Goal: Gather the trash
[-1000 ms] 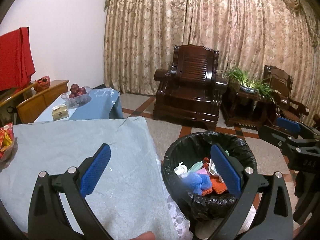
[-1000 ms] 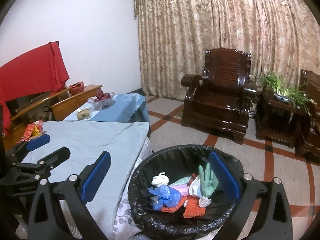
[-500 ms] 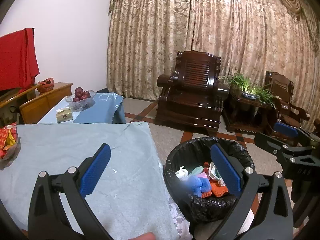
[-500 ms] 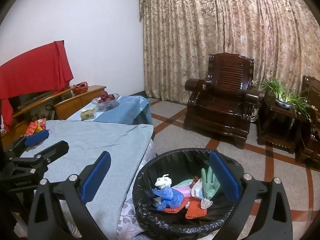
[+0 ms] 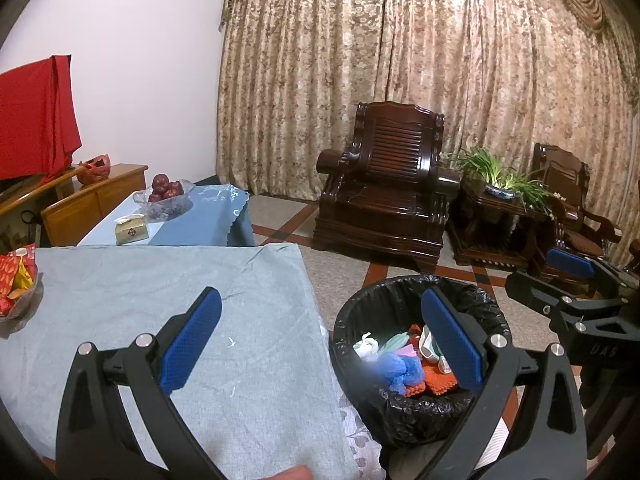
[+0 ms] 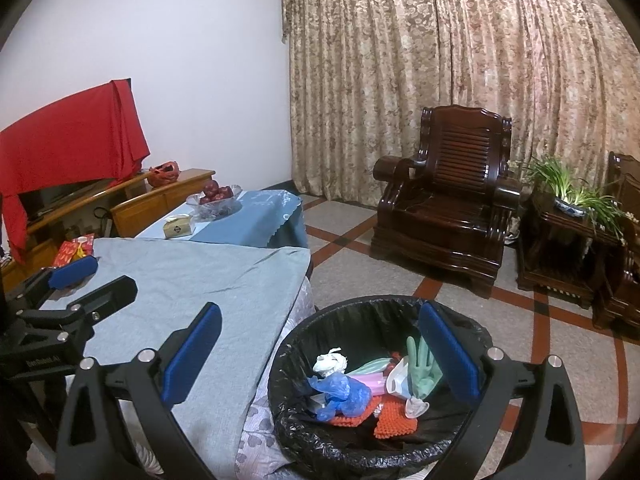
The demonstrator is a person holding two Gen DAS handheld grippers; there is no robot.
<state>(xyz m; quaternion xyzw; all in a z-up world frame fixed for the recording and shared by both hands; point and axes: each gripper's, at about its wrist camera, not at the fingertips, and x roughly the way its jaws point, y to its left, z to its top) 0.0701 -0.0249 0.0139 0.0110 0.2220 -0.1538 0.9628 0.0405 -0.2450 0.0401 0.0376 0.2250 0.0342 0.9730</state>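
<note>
Right wrist view: both grippers, left (image 5: 320, 336) and right (image 6: 320, 354), fingers spread wide, empty, above the trash bin (image 6: 304, 432) beside the surface (image 6: 192, 280).

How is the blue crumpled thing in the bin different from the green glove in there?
The blue crumpled thing is scrunched into a lumpy wad; the green glove keeps its hand shape. The blue thing lies low toward the table side of the bin, while the green glove stands with its fingers pointing up, farther from the table. Both sit on the trash pile inside the black-lined bin.
</note>
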